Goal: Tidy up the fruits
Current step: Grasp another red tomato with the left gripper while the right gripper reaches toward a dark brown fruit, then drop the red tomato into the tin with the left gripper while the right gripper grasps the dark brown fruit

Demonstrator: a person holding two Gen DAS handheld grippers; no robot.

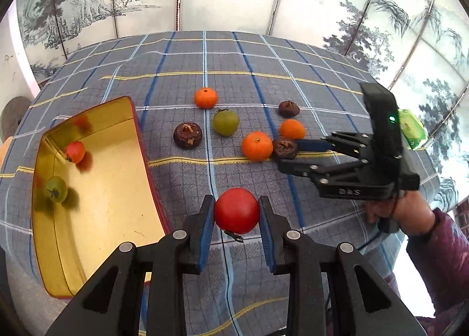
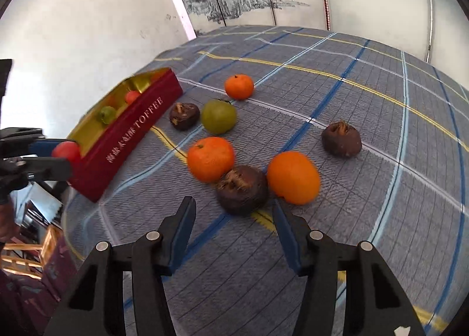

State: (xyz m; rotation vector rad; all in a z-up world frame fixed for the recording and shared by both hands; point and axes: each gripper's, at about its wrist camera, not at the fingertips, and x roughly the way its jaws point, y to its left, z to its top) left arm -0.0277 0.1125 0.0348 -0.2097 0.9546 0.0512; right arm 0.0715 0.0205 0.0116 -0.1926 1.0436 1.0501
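Note:
My left gripper (image 1: 236,214) is shut on a red tomato (image 1: 236,210), held above the cloth just right of the gold-lined red tin (image 1: 117,177); it also shows in the right wrist view (image 2: 66,150). The tin holds a small red tomato (image 1: 75,152) and a green one (image 1: 56,188). My right gripper (image 2: 234,215) is open, its fingers either side of a dark brown fruit (image 2: 242,190) without closing on it. That fruit (image 1: 285,148) lies between two oranges (image 2: 210,158) (image 2: 293,177).
On the checked tablecloth (image 1: 263,72) lie a green tomato (image 1: 225,122), a far orange (image 1: 205,97), and two more brown fruits (image 1: 187,135) (image 1: 288,108). A green packet (image 1: 411,127) sits at the table's right edge. A painted screen stands behind.

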